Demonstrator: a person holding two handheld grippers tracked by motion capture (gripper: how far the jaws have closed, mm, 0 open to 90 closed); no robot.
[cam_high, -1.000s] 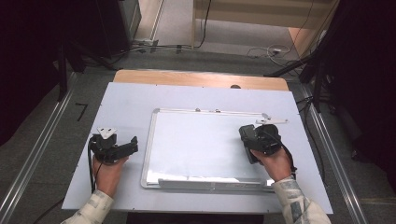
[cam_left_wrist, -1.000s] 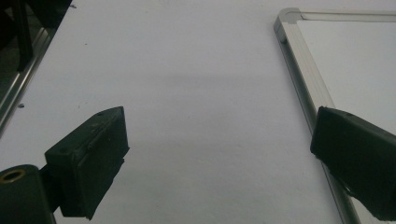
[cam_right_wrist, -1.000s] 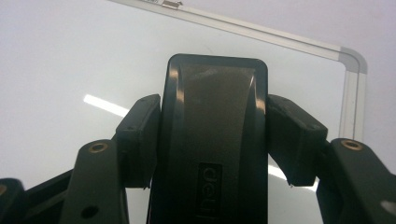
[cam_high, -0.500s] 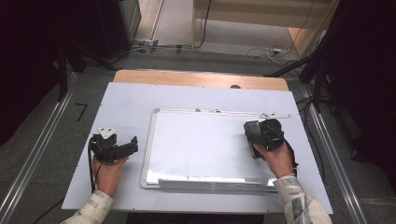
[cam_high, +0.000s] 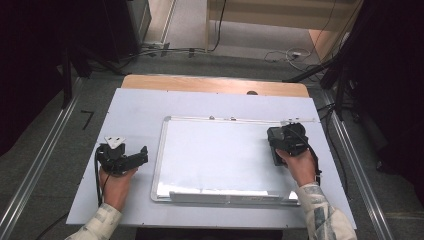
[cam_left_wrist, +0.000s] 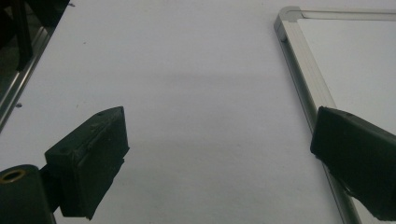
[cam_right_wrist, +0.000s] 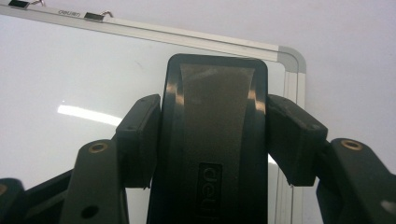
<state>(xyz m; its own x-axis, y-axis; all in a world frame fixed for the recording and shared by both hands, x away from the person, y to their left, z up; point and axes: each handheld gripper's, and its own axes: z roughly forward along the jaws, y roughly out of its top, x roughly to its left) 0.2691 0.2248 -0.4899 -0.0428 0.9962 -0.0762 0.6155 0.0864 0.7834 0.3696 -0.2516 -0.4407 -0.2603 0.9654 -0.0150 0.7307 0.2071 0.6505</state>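
Lying flat: whiteboard (cam_high: 220, 155), glossy white, aluminium frame, rounded corners, on matte pale table (cam_high: 140, 105).
Right gripper (cam_right_wrist: 215, 135): jaws clamped on black rectangular eraser (cam_right_wrist: 215, 140), over the board's far right corner.
Left gripper (cam_left_wrist: 219, 154): jaws spread wide, empty, above table beside the frame.

High view looks down on the whole desk (cam_high: 135, 107) from above; both gripper views sit low and close, sharing the whiteboard (cam_high: 220, 150) ahead.
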